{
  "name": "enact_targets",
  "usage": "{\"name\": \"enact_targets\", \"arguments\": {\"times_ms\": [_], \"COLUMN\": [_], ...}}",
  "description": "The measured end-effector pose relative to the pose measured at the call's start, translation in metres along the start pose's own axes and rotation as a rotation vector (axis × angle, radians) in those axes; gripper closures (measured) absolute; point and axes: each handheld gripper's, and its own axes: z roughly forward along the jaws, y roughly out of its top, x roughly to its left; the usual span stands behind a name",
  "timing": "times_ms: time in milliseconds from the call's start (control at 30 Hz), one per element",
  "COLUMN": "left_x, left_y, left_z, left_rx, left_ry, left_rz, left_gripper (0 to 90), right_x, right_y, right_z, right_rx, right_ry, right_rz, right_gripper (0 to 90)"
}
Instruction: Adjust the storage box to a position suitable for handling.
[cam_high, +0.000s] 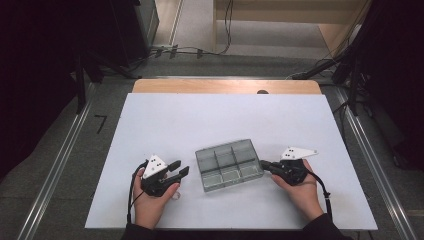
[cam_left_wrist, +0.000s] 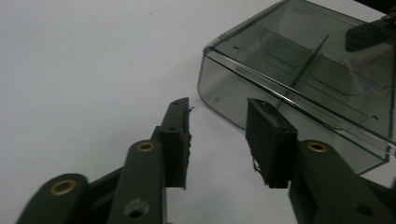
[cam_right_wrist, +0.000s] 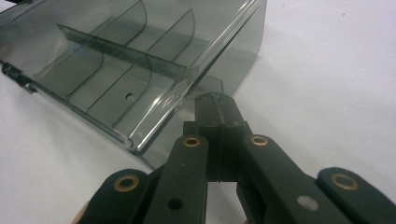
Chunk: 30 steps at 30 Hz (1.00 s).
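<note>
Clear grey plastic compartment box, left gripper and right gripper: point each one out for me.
Clear grey plastic compartment box (cam_high: 229, 165): high view, on its middle divider.
Left gripper (cam_left_wrist: 217, 140): left gripper view, midway between its parted fingertips.
Right gripper (cam_right_wrist: 215, 105): right gripper view, at its closed tips beside the box's wall.

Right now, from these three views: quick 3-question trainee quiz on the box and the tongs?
1. True or false: the left tongs grip the clear divided box.
2. The right tongs are: A wide open, B shut, C holding a cable.
3. How many compartments does the box have?

Key: 1 false, the pads stand apart with nothing between them, short of the box corner. 2 B, tips against the box's side wall. 3 six, in two rows of three.
</note>
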Motion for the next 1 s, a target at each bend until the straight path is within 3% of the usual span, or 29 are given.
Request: {"name": "enact_targets", "arguments": {"times_ms": [200, 267, 433, 1000], "left_x": [-0.002, -0.003, -0.007, -0.006], "left_y": [-0.002, -0.002, -0.003, -0.005], "left_z": [0.007, 0.008, 0.012, 0.008], "left_rx": [0.044, 0.052, 0.075, 0.085], "left_ry": [-0.064, -0.095, -0.135, -0.147], "left_rz": [-0.011, -0.009, 0.003, -0.007], "left_gripper": [77.0, 87.6, 89.7, 90.0], "right_x": [0.007, 0.011, 0.020, 0.048], "right_y": [-0.004, -0.007, -0.010, -0.022], "right_z": [-0.003, -0.005, -0.007, -0.017], "right_rx": [-0.001, 0.000, -0.003, -0.015], "right_ry": [0.027, 0.033, 0.032, 0.031], "right_rz": [0.016, 0.023, 0.016, 0.030], "right_gripper": [88.6, 88.7, 88.6, 88.8]}}
